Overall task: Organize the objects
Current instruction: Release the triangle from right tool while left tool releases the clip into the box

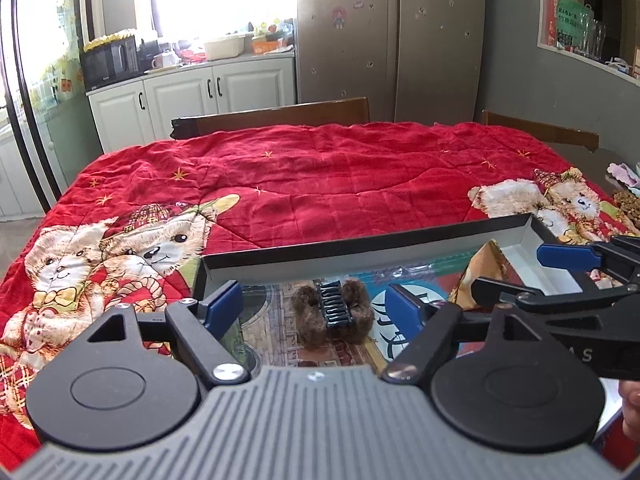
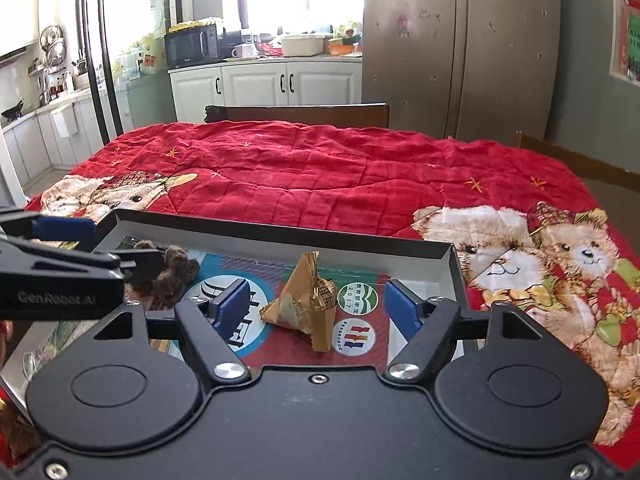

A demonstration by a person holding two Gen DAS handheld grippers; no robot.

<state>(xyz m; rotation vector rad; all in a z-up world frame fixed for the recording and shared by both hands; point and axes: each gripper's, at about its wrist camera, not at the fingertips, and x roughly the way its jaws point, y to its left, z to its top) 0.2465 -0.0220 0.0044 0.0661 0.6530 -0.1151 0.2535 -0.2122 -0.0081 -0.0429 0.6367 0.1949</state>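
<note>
A shallow box point(image 1: 360, 246) with a black rim and grey walls lies on the red quilt; it also shows in the right wrist view point(image 2: 280, 236). A furry brown hair claw clip point(image 1: 334, 310) lies inside it, between the fingers of my open left gripper point(image 1: 316, 306); the clip shows in the right wrist view point(image 2: 174, 270) too. A gold foil pyramid packet point(image 2: 308, 300) stands in the box between the fingers of my open right gripper point(image 2: 314, 304). The packet point(image 1: 484, 268) and the right gripper point(image 1: 520, 270) appear at the right of the left wrist view.
The red teddy-bear quilt point(image 1: 320, 176) covers the table. Wooden chair backs point(image 1: 280, 114) stand behind it. Printed flat packets point(image 2: 356, 320) line the box floor. Small items point(image 1: 626, 200) lie at the table's right edge. Kitchen cabinets point(image 2: 272, 84) and a fridge point(image 2: 460, 48) are beyond.
</note>
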